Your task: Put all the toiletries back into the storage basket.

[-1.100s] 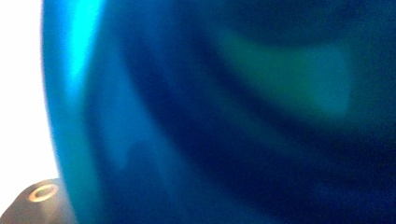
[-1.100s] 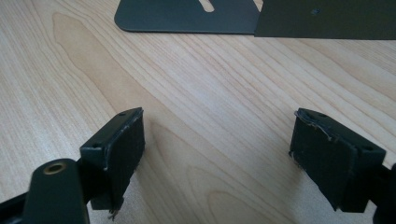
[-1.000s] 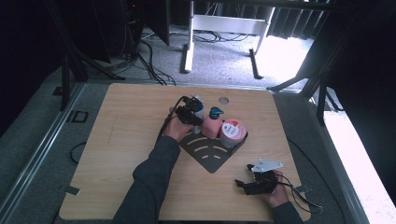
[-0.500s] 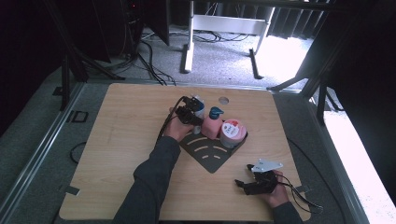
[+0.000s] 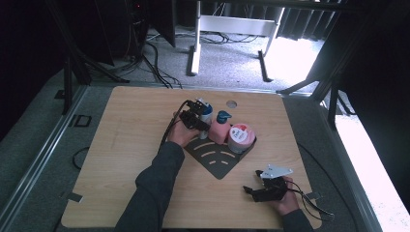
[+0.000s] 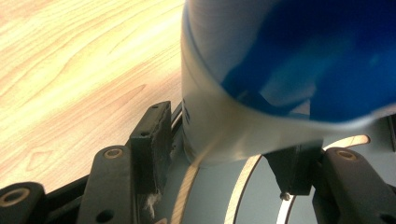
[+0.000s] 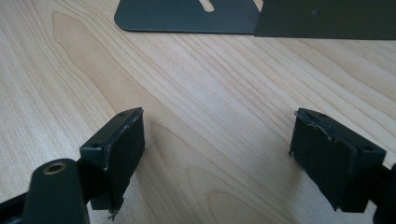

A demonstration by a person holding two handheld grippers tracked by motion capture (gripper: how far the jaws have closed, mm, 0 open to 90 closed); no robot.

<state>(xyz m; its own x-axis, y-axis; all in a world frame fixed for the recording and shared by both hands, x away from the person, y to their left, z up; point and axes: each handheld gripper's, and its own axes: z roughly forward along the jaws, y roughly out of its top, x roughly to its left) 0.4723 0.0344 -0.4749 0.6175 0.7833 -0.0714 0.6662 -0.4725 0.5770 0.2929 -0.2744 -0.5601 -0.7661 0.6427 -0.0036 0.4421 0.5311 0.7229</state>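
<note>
The dark rack (image 5: 220,162) lies flat on the wooden table (image 5: 121,145), and three containers stand along its far edge. The blue-capped bottle (image 5: 206,112) stands upright at the left end of the rack. Just right of it is the pink bottle (image 5: 220,129) with a blue pump top, and next to that the round jar (image 5: 241,137) with a red and white lid. What is inside each container cannot be seen, because all three are closed.

The left gripper (image 5: 194,117) is at the blue-capped bottle. In the left gripper view this bottle (image 6: 261,79) stands between the two black jaws, very close to the camera. The jaws have just been opening. The left pad (image 6: 152,135) stands a little apart from the bottle wall, so the grip looks released; the right pad is partly hidden behind the bottle.

The right gripper (image 5: 255,191) rests on the table near the rack's near corner, with its jaws wide and nothing between them; its pads (image 7: 123,140) show bare wood beneath.
</note>
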